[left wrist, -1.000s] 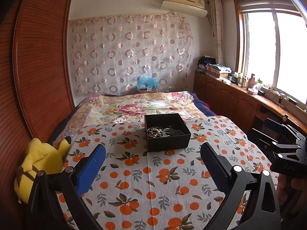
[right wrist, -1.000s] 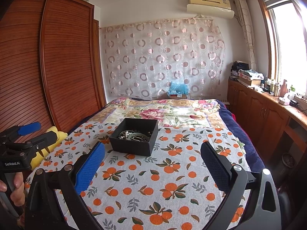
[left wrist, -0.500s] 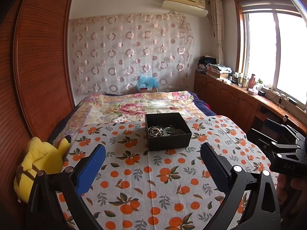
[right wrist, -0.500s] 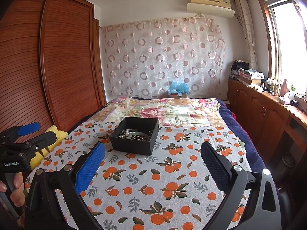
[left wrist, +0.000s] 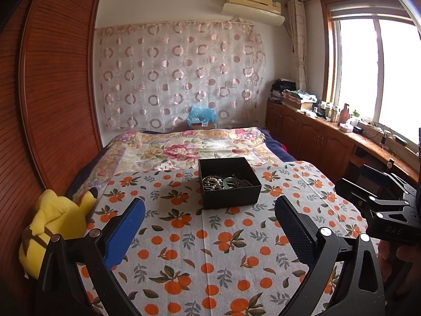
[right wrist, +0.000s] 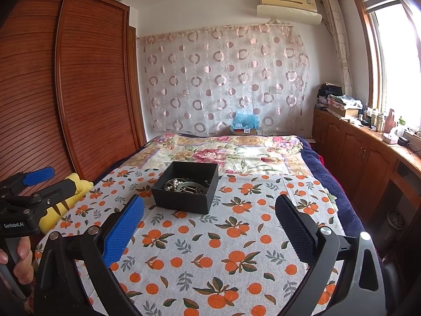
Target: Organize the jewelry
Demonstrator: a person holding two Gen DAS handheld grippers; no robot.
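Observation:
A black open box [left wrist: 229,186] [right wrist: 185,190] stands on the orange-print cloth [left wrist: 200,242] [right wrist: 210,247] on the bed. Inside lies a tangle of jewelry [left wrist: 223,181] [right wrist: 184,185]: pearl beads, a greenish bangle, dark chains. My left gripper [left wrist: 209,226] is open, empty, and held short of the box. My right gripper [right wrist: 209,226] is also open and empty, with the box ahead and to its left. Each gripper shows at the edge of the other's view: the right one [left wrist: 379,197] and the left one [right wrist: 39,181].
A yellow plush toy [left wrist: 55,226] [right wrist: 65,200] lies at the bed's left edge by the wooden wardrobe [left wrist: 52,100]. A floral quilt [left wrist: 189,150] covers the far bed. Wooden cabinets [left wrist: 315,142] with clutter run along the window on the right.
Both views have shifted very slightly; the box sits a touch nearer in frame. Both grippers remain open and empty.

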